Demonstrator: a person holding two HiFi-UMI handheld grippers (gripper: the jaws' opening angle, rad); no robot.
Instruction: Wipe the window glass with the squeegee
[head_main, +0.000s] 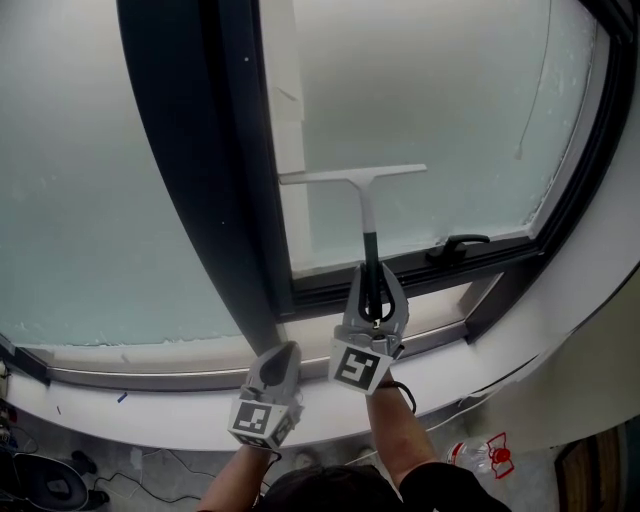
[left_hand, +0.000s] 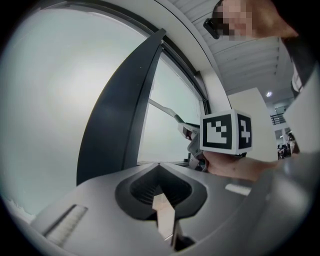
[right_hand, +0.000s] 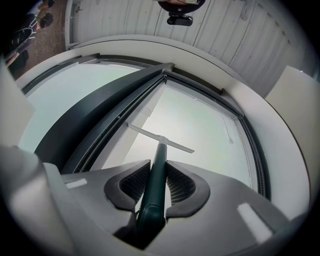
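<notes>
The squeegee has a white blade and a dark green handle. Its blade lies flat against the frosted window glass, near the pane's left edge. My right gripper is shut on the handle, which runs up between the jaws in the right gripper view to the blade; the handle fills the gap of that gripper. My left gripper hangs lower left over the sill, shut with nothing in it, apart from the squeegee. In its own view this gripper shows the jaws meeting.
A broad dark mullion splits the window left of the blade. A black window latch sits on the lower frame at right. A white sill runs below. On the floor lie a bottle and cables.
</notes>
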